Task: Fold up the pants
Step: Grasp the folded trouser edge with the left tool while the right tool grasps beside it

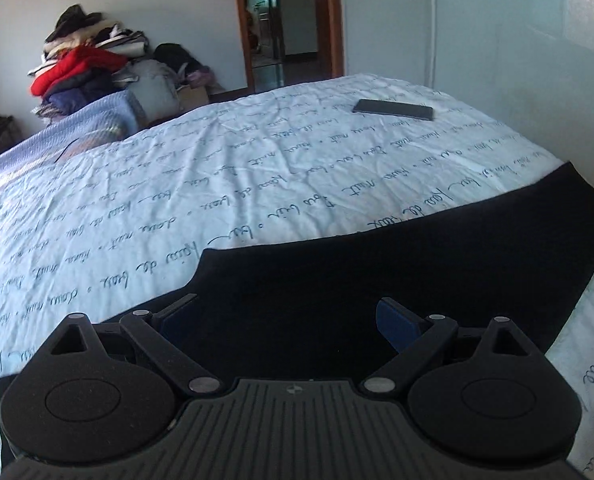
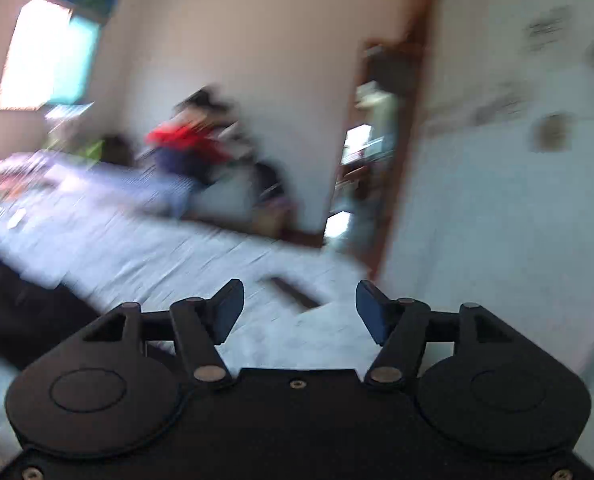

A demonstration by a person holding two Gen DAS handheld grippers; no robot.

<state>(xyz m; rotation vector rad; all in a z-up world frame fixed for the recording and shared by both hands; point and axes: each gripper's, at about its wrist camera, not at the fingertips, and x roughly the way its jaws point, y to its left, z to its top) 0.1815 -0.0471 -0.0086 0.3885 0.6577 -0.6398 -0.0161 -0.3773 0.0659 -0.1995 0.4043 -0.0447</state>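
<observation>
Black pants (image 1: 377, 264) lie flat on the white bed sheet (image 1: 217, 168), stretching from the lower middle to the right edge of the left wrist view. My left gripper (image 1: 287, 318) hovers over them, open, with nothing between its blue pads. In the blurred right wrist view, a dark strip of the pants (image 2: 21, 312) shows at the lower left. My right gripper (image 2: 299, 310) is open above the sheet (image 2: 201, 264), its jaws holding nothing.
A dark phone (image 1: 393, 109) rests on the far right part of the bed. A pile of clothes (image 1: 85, 64) with a red garment stands against the far wall. A doorway (image 1: 287, 20) opens behind the bed. A white wall (image 1: 497, 40) runs along the right side.
</observation>
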